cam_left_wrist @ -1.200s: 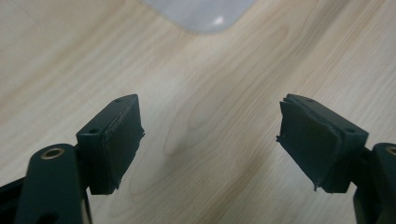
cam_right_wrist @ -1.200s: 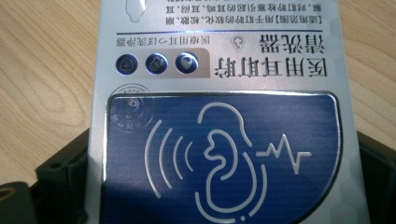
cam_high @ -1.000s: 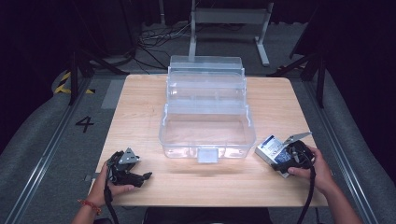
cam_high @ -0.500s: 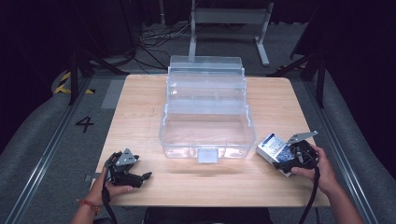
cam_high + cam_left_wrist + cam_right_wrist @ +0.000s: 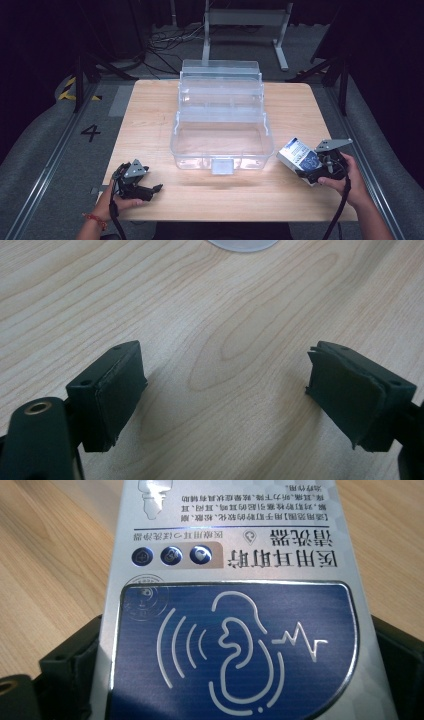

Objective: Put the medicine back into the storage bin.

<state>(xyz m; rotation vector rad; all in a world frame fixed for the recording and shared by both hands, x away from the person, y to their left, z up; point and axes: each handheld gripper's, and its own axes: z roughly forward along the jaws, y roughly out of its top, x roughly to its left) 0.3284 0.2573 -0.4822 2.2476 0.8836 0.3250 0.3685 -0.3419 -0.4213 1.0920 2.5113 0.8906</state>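
A silver and blue carton (image 5: 298, 155) with an ear symbol on it is held a little above the table at the right, and my right gripper (image 5: 320, 167) is shut on its sides. In the right gripper view the carton (image 5: 235, 610) lies between the two black jaws, printed face up. My left gripper (image 5: 150, 190) rests at the table's front left corner, open; its pads (image 5: 117, 392) stand wide apart over bare wood. A clear plastic tiered box (image 5: 222, 120) stands open in the middle of the table, its lowest bin empty.
The wooden table (image 5: 150, 115) has bare room on both sides of the clear box. A clear latch tab (image 5: 221, 166) sticks out at the box's front. Beyond the table lie a dark floor, cables and a metal stand (image 5: 245, 20).
My right gripper has lifted the carton a little off the table and tilted it. The left gripper has stayed where it was.
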